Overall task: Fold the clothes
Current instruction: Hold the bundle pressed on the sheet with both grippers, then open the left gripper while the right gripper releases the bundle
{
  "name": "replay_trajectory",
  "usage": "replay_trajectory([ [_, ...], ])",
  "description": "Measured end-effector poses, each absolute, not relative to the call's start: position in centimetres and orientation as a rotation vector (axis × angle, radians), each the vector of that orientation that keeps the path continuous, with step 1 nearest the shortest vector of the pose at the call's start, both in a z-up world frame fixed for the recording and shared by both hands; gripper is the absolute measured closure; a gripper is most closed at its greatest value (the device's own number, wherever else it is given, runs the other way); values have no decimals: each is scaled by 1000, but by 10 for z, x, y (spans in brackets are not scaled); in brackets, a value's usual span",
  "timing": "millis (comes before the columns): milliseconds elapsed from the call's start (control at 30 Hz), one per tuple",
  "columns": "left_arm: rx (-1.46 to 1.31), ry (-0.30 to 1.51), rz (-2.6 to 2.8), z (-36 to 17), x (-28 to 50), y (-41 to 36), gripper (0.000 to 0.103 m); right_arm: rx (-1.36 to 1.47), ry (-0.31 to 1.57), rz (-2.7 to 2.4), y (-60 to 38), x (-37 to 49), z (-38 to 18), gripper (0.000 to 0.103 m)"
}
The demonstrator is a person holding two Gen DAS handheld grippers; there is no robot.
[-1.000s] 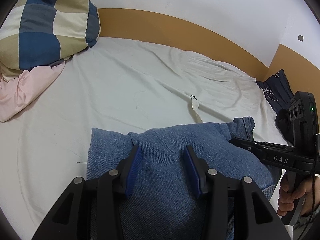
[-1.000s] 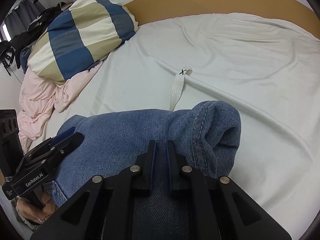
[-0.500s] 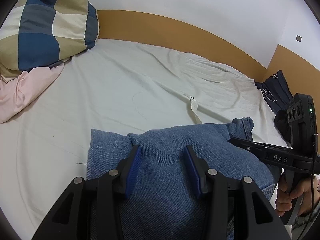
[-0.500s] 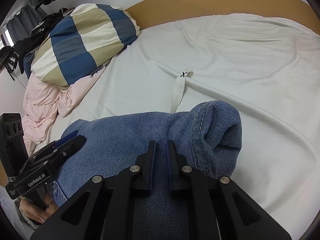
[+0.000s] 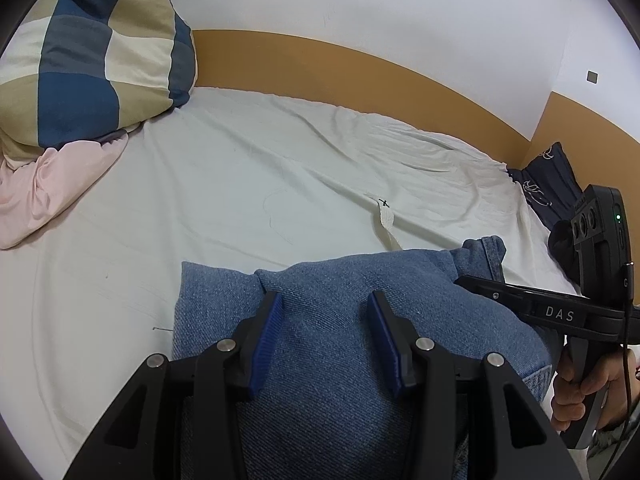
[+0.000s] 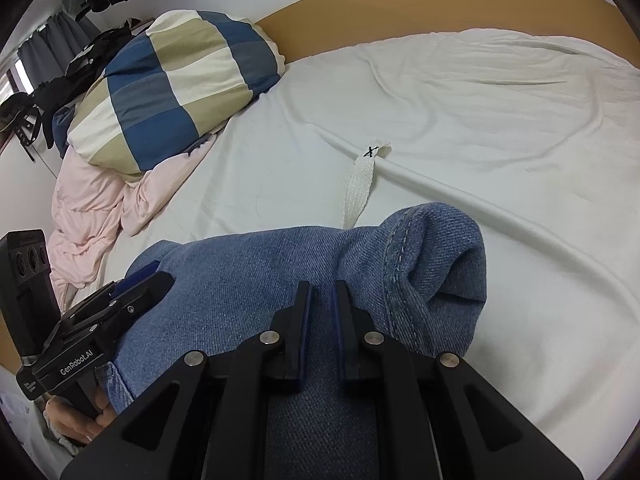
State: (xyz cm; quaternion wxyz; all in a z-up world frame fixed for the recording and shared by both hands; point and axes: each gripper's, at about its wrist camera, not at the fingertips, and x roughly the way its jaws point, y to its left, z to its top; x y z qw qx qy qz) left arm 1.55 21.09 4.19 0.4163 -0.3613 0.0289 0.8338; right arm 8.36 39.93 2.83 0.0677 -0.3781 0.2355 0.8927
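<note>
On white bed sheet (image 5: 224,184), near edge: folded denim jeans (image 5: 340,340). Left gripper (image 5: 324,332) spread wide over denim, gripping nothing. Right gripper (image 6: 320,312) pinched on denim fold. Fabric thick, heavy, stiffish; best hold near stitched hem (image 6: 394,256).

left gripper (image 5: 324,304) jaws apart over folded blue denim garment (image 5: 340,360) | right gripper (image 5: 472,282) at denim's right edge | white bedsheet (image 5: 240,200)
</note>
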Motion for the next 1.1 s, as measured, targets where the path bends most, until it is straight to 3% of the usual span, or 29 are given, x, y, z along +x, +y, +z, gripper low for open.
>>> replay_trajectory([
  [433, -854, 158, 2251, 60, 43, 214, 55, -1106, 711, 2684, 397, 85, 27, 95],
  [567, -735, 258, 2331, 91, 93, 209, 38, -1064, 702, 2672, 394, 92, 28, 95],
  [667, -628, 289, 2361, 110, 131, 199, 33, -1063, 680, 2659, 392, 95, 30, 95],
  [700, -628, 294, 2372, 113, 138, 195, 19, -1068, 691, 2654, 394, 95, 30, 95],
  [733, -630, 285, 2373, 114, 144, 191, 15, -1073, 700, 2652, 395, 95, 30, 95],
  [1100, -782, 143, 2376, 77, 132, 175, 14, -1067, 687, 2621, 391, 98, 34, 95],
])
